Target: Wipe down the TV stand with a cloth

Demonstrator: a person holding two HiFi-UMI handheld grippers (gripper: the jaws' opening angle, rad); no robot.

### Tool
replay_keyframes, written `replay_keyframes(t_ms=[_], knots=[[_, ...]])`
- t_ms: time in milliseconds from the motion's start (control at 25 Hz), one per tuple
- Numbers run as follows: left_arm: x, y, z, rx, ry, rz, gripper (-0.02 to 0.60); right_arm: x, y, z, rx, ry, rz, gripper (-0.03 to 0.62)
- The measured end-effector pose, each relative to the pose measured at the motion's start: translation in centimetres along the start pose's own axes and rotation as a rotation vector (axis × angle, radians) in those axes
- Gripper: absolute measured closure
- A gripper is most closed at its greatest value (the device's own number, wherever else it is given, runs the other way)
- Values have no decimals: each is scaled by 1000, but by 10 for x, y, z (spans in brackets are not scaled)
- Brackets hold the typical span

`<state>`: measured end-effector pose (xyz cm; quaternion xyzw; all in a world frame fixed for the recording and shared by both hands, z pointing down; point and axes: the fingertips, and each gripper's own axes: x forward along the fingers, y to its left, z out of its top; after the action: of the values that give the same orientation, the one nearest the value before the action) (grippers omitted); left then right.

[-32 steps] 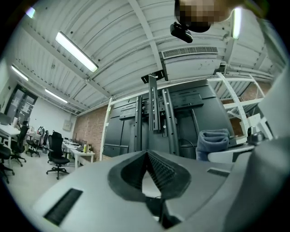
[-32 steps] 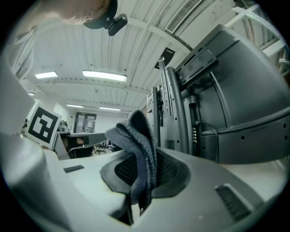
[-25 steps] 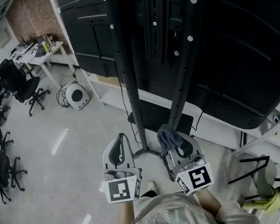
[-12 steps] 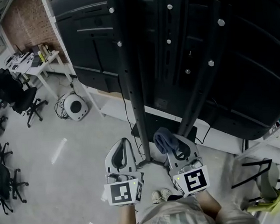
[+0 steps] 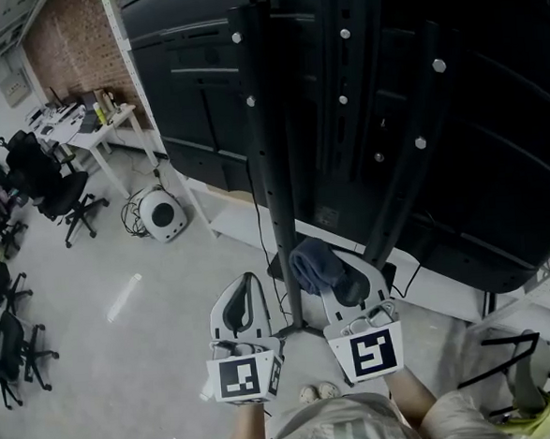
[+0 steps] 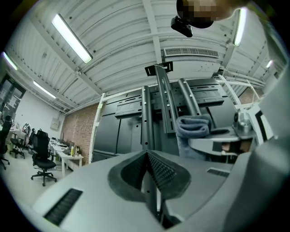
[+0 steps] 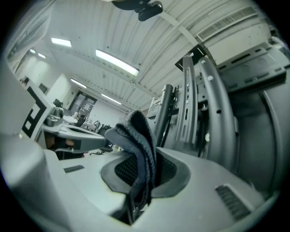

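Observation:
The TV stand fills the head view as two black uprights, the left upright [image 5: 269,158] and the right one [image 5: 411,148], carrying a big black screen back [image 5: 477,153]. My right gripper [image 5: 333,274] is shut on a grey-blue cloth [image 5: 313,263] that bunches out above its jaws, just right of the left upright's lower part. In the right gripper view the cloth [image 7: 138,145] hangs folded between the jaws, with the stand's uprights [image 7: 213,104] close behind. My left gripper [image 5: 247,281] is shut and empty, left of that upright. In the left gripper view its jaws [image 6: 147,156] meet, with the cloth [image 6: 192,128] to the right.
A white round device [image 5: 165,215] with cables lies on the grey floor at the left. Behind it stand a white desk [image 5: 109,122] and black office chairs [image 5: 51,178]. A white low ledge [image 5: 232,203] runs under the screen. A yellow item [image 5: 533,416] sits at the bottom right.
The head view has moved closer and tilted up, so the stand's uprights look larger. My right gripper with the cloth has edged left toward the left upright. Both grippers stay shut.

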<state>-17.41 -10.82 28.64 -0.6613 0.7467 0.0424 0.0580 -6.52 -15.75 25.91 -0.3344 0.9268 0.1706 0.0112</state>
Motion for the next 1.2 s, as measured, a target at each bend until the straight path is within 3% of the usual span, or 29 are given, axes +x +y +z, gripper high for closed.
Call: replay_keyframes(t_ms=[160, 400, 560, 840, 1200], knots=[[-3, 12, 11, 17, -23, 37, 566, 32, -10, 66, -221, 7, -46, 536], [-14, 15, 19, 40, -31, 68, 566, 75, -53, 197, -620, -148, -336, 536], [-24, 23, 17, 33, -26, 97, 566, 110, -73, 254, -832, -157, -455, 537], [-32, 23, 14, 7, -28, 105, 566, 155, -89, 267, -1059, -46, -535, 537], [-34, 30, 8, -51, -28, 121, 566, 182, -82, 245, -1150, 30, -519, 536]])
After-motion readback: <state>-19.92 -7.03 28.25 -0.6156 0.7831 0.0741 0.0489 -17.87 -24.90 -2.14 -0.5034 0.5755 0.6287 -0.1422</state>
